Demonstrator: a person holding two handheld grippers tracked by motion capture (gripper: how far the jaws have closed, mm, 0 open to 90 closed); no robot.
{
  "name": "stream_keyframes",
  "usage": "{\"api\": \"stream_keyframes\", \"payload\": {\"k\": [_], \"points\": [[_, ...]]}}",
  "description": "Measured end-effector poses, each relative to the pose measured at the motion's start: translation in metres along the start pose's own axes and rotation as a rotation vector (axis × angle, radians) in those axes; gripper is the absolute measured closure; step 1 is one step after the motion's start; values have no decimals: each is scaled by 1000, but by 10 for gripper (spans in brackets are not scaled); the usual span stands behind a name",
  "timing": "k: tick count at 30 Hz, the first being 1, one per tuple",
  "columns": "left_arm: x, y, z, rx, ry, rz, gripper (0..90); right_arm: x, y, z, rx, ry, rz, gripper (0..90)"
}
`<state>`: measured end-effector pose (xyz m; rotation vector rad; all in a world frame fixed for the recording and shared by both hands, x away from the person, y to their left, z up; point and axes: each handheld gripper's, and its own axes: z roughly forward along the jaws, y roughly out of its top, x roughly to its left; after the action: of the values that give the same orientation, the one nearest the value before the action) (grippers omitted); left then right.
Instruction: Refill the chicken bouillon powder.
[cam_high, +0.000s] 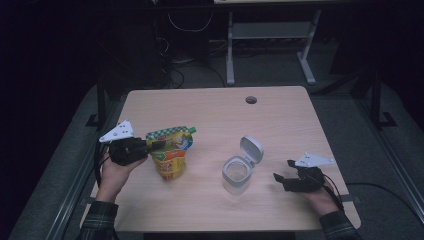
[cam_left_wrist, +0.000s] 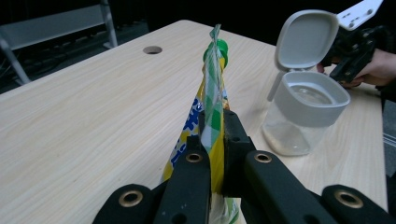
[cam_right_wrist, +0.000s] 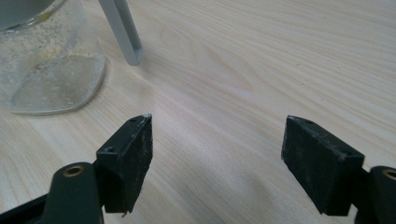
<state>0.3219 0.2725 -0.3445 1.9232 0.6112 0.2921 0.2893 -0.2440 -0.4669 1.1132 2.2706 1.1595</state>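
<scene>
At the left of the high view, the left gripper (cam_high: 152, 145) is clamped on the upper edge of a yellow and green spouted pouch (cam_high: 171, 151), which stands on the worktop (cam_high: 280, 125); the left gripper view shows the pouch pinched edge-on between the black jaws. Right of centre stands a clear container (cam_high: 236, 175) with its grey flip lid (cam_high: 251, 149) raised. At lower right, the right gripper (cam_high: 283, 170) rests beside it, jaws wide apart and empty.

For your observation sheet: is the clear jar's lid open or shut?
Open: the grey lid stands flipped up behind the jar mouth.
</scene>
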Motion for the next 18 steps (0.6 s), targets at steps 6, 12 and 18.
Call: {"api": "stream_keyframes", "payload": {"k": [6,12,18], "points": [[-4,13,-2,-20,-22,10,900,0,0,0,0,0,3,242],[-9,27,-4,-29,-41,16,899,0,0,0,4,0,5,242],[-14,41,-2,-32,-53,30,900,0,0,-1,5,2,13,246]]}}
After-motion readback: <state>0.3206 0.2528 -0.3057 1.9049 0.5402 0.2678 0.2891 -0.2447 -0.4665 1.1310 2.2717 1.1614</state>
